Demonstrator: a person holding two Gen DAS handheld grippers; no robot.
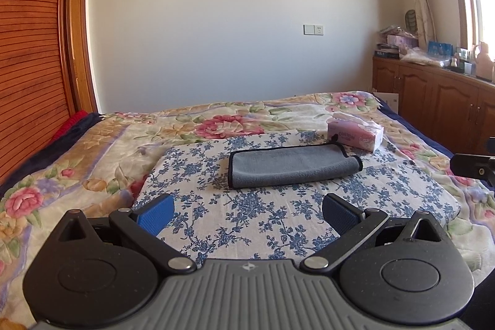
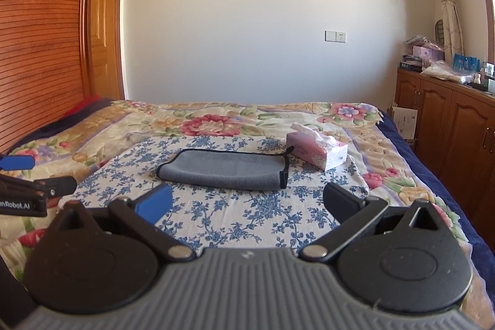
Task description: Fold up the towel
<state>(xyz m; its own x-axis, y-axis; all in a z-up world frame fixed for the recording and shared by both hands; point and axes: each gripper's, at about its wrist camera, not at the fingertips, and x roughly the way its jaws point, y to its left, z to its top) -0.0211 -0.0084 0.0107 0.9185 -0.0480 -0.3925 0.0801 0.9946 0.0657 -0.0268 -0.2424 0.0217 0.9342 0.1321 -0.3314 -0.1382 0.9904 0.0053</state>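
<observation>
The grey towel lies folded on the blue-flowered cloth on the bed, just beside a pink tissue pack whose print is too blurred to read. Both the left claw and the right claw hang released above the cloth, grasping nothing; "nRobot.AI" shows on the left claw's side in the right wrist view.

Folded grey towel on floral pad, left gripper fingers spread; tissue pack beyond
</observation>
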